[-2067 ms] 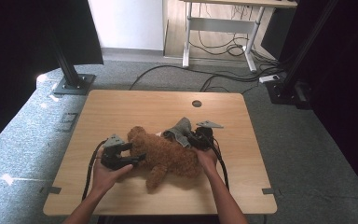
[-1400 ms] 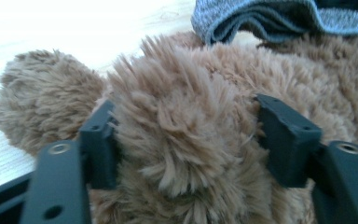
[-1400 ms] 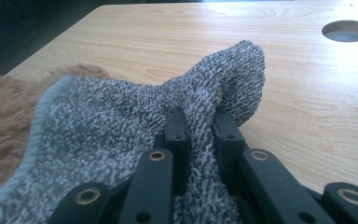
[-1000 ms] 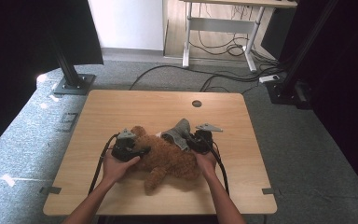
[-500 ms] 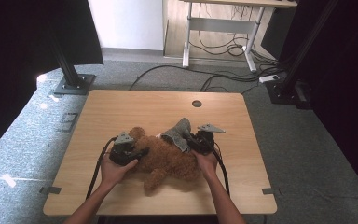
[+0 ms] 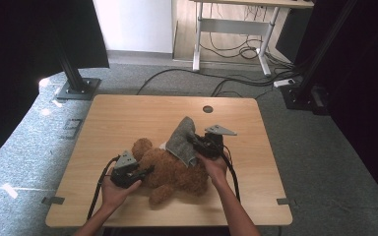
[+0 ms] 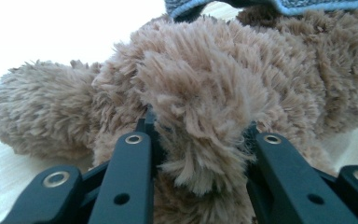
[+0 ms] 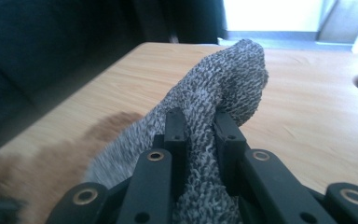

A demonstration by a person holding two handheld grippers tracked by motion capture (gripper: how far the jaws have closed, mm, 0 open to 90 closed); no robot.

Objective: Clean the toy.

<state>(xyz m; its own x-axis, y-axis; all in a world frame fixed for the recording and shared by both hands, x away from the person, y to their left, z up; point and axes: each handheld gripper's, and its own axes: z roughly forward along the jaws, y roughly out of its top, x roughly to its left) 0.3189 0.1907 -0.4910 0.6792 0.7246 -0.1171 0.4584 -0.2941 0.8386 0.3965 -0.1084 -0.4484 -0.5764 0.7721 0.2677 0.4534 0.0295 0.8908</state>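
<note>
A brown plush teddy bear [image 6: 174, 172] lies on the wooden table [image 6: 128, 118] near its front edge. My left gripper [image 6: 145, 172] is at the bear's left side. In the left gripper view its jaws pinch a furry limb of the bear [image 7: 200, 107]; my left gripper [image 7: 198, 140] has just been closing on it. A grey knitted cloth [image 6: 182, 140] drapes over the bear's upper right part. My right gripper [image 6: 197, 143] is shut on a fold of it and holds it raised. The right gripper view shows the cloth [image 8: 223, 79] squeezed in my right gripper [image 8: 199, 123].
A round cable hole [image 6: 207, 108] sits at the table's far right. Beyond the table stand a black stand base [image 6: 78, 88] at the left, a white desk frame [image 6: 229, 34] and floor cables [image 6: 246, 81].
My left gripper has moved toward the table's front edge along the bear's side and closed on its limb. My right gripper has risen a little, lifting the grey cloth.
</note>
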